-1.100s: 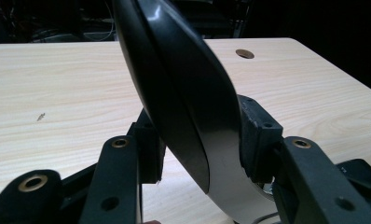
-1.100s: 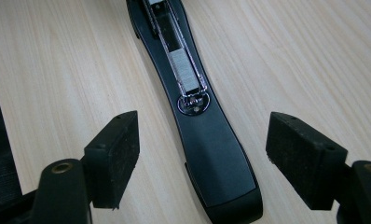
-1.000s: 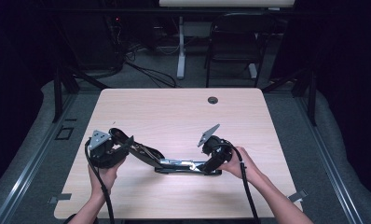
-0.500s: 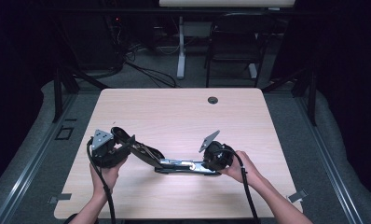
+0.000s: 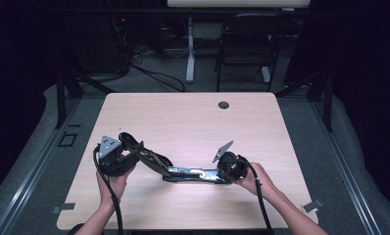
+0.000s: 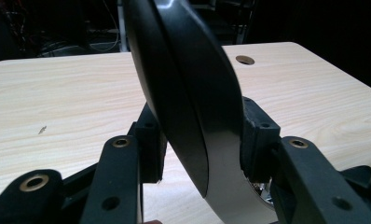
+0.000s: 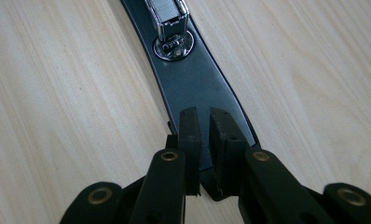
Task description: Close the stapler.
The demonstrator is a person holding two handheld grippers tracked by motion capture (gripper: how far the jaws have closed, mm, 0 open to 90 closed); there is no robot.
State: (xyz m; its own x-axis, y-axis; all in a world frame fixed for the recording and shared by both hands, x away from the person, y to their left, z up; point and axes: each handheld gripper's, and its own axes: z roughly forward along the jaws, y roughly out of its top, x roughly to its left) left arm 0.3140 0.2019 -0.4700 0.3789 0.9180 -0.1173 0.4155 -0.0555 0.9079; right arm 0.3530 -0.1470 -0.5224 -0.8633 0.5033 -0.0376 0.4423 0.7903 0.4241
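Note:
A long black stapler [image 5: 193, 174] lies opened out on the wooden table near its front edge. Its curved upper arm [image 5: 151, 159] rises to the left, and my left gripper [image 5: 134, 149] is shut on it. In the left gripper view the pads [image 6: 258, 135] press both sides of that arm [image 6: 188, 93]. My right gripper [image 5: 221, 174] points down at the right end of the flat base [image 7: 197, 84]. Its jaws have just been closing and stand almost together, right gripper [image 7: 204, 126], with nothing seen between them. The metal staple channel [image 7: 167, 14] and anvil [image 7: 173, 49] lie just beyond.
A round cable hole [image 5: 224, 105] sits near the table's far edge. The light wood table [image 5: 183, 122] stretches bare behind the stapler. Chair legs and a desk post [image 5: 189, 54] stand on the dark floor beyond.
My right gripper has sunk a little toward the stapler's base and its jaws have come together. The left gripper and the raised arm have stayed put.

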